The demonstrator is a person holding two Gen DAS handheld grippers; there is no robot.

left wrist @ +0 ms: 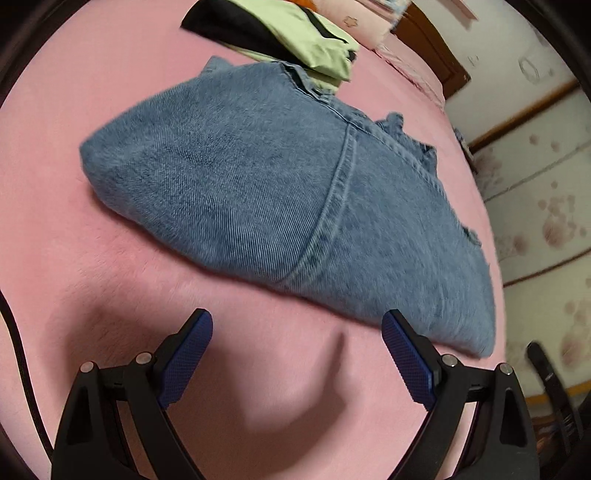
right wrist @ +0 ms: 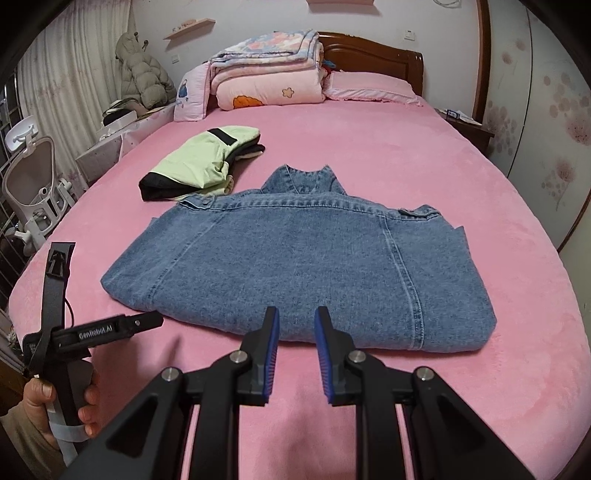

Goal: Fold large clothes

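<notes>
A blue denim jacket (right wrist: 295, 258) lies folded flat on the pink bed, collar toward the headboard; it also shows in the left wrist view (left wrist: 277, 199). My left gripper (left wrist: 297, 325) is wide open and empty, just short of the jacket's near edge. It also shows at the left of the right wrist view (right wrist: 147, 321), held in a hand. My right gripper (right wrist: 295, 321) is empty, with jaws a narrow gap apart, at the jacket's near folded edge.
A folded green and black garment (right wrist: 201, 164) lies beyond the jacket on the left (left wrist: 295, 33). Stacked quilts (right wrist: 266, 70) and a pillow (right wrist: 369, 88) sit by the wooden headboard. A white chair (right wrist: 33, 184) stands left of the pink bed (right wrist: 480, 369).
</notes>
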